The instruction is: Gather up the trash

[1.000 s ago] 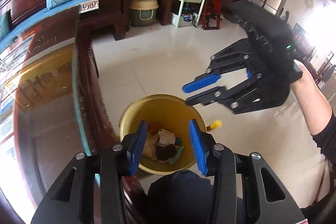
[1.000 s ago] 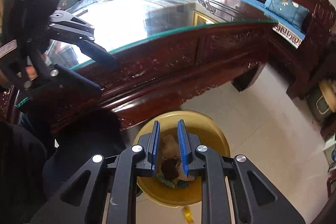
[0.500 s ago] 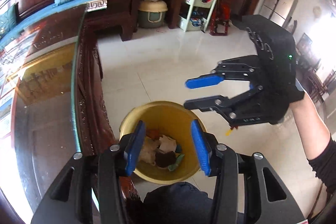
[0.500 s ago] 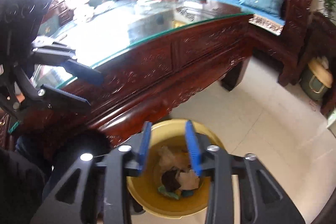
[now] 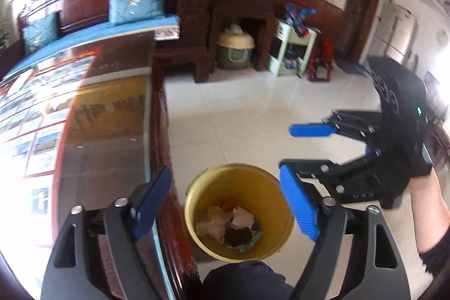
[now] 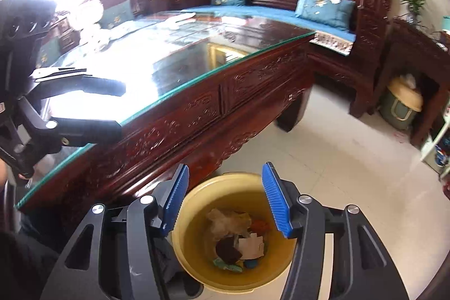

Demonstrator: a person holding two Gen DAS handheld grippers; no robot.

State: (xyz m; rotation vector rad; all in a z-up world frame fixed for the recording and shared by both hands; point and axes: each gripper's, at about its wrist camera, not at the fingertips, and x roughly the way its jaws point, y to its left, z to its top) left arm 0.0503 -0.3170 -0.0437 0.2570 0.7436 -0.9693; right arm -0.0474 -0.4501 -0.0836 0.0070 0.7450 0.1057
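**Both tongs spread wide over the yellow bin**

Pale floor tiles (image 5: pixel 253 108) run beside a carved dark-wood table with a glass top (image 6: pixel 174 52). On the tiles, just beside the table's near right end, stands the yellow trash bin (image 5: pixel 197 196), holding crumpled paper and scraps (image 6: pixel 239 238) at its bottom. Left gripper (image 5: pixel 225 204) hangs above the bin, jaws opening wide, nothing between them. Right gripper (image 6: pixel 225 198) hovers there too, jaws opening, nothing gripped. Far off, blue cushions (image 6: pixel 323 7) line a wooden bench.
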